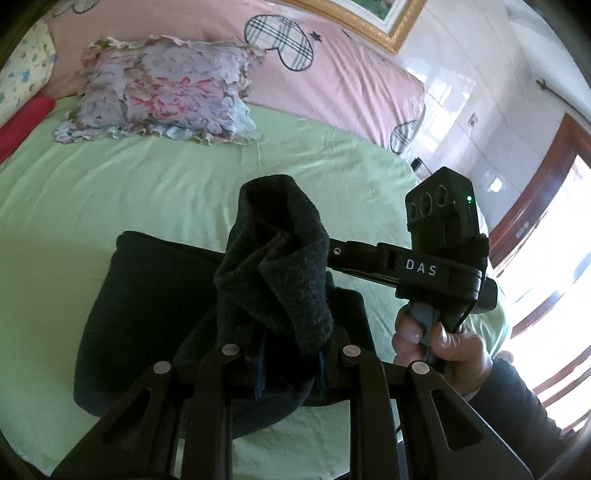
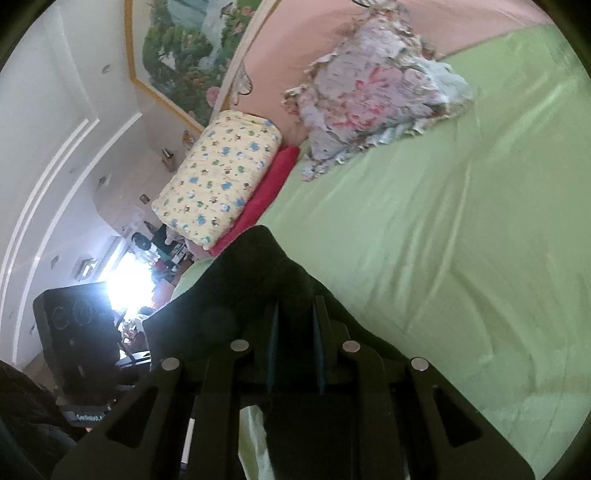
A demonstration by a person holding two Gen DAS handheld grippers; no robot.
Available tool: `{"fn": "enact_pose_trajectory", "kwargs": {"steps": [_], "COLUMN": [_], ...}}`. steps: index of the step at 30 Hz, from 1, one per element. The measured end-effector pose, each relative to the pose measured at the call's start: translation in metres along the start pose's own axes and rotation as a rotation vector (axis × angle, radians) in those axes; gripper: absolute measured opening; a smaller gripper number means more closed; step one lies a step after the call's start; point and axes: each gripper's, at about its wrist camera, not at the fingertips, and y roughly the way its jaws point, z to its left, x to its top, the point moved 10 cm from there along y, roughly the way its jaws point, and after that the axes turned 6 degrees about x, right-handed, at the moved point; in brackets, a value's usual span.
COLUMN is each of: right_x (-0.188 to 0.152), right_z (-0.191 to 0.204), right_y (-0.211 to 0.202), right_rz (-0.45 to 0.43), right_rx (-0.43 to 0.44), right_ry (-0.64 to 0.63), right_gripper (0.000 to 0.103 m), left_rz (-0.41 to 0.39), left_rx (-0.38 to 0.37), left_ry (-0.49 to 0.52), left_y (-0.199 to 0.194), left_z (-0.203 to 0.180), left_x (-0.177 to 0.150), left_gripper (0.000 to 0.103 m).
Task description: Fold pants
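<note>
Both tools, the left tool [image 1: 288, 354] and the right tool [image 2: 295, 332], are clamped on bunched edges of the dark charcoal knitted pants [image 1: 155, 314], lifting one layer above the pale green bed sheet [image 1: 110, 192], apparently to carry a fold over.

1. The pants [image 1: 273, 266] are dark charcoal grey.
2. The bed sheet [image 1: 110, 192] is plain pale green.
3. The ruffled pillow [image 1: 162, 92], far on the bed, is lilac with pink and red flowers.
4. The far quilt [image 1: 332, 74] is pink with plaid hearts.
5. The bundle [image 2: 218, 177] at left is yellow with blue and green prints, on a red cushion [image 2: 273, 184].
6. The picture frame [image 1: 388, 33] is gold.
</note>
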Motion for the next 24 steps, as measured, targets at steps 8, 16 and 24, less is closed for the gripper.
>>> {"fn": "enact_pose_trajectory", "kwargs": {"steps": [8, 16, 24], "right_x": [-0.012, -0.012, -0.018], "right_z": [-0.013, -0.031, -0.019], "right_y": [-0.018, -0.058, -0.102], "right_rz": [-0.043, -0.133, -0.248], "right_rx": [-0.060, -0.215, -0.299], "right_ry": [0.032, 0.077, 0.109], "right_gripper": [0.021, 0.024, 0.057], "left_rz": [-0.008, 0.012, -0.010], "left_rx": [-0.031, -0.090, -0.151], "left_ry": [0.093, 0.157, 0.158], "left_y": [0.010, 0.017, -0.002], "left_z": [-0.020, -0.040, -0.047], "left_x": [-0.009, -0.022, -0.020], "left_gripper": [0.030, 0.057, 0.069]}}
